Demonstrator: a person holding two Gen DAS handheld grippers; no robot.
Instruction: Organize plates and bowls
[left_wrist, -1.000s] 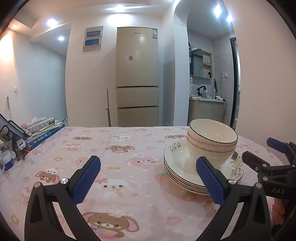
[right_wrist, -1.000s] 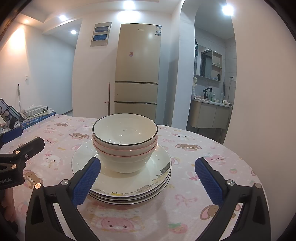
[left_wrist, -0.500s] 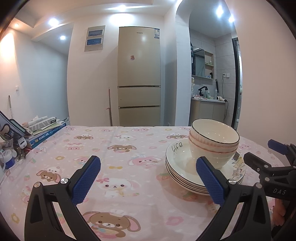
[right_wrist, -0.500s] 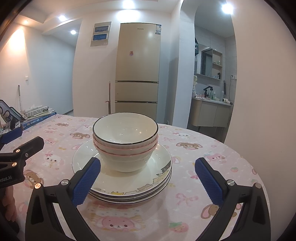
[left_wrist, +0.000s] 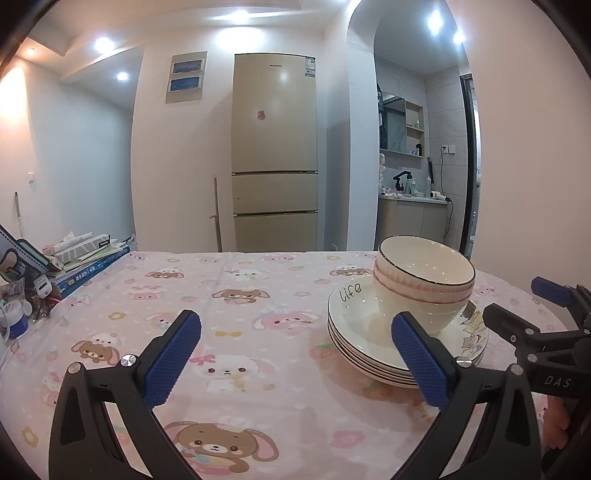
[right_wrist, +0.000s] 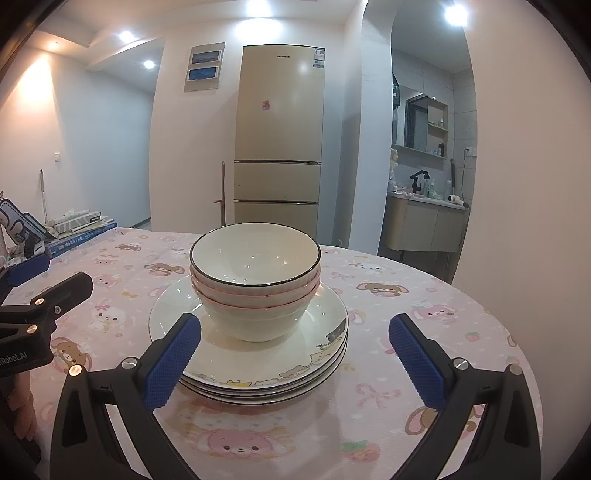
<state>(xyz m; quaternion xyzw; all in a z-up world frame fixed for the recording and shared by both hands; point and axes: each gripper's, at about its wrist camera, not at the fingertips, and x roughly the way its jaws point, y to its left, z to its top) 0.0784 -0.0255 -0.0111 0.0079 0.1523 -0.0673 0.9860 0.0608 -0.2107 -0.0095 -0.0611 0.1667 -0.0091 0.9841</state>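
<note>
Both grippers, left (left_wrist: 295, 354) and right (right_wrist: 295, 354), gaped empty; nested bowls (right_wrist: 255, 280) on stacked plates (right_wrist: 258, 373) sat just ahead of right.

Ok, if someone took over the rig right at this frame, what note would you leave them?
Left gripper: open, empty, hovering over bare tablecloth left of the dishes.
Right gripper: open, empty, facing the dishes, its left finger in front of the plate rim.
Dishes: nested bowls sit upright on the stack of plates, all in one pile on the table.
Done: bowls and plates look gathered and stacked.
Left: nothing is gripped; whether the pile must go elsewhere cannot be told from these views.
</note>
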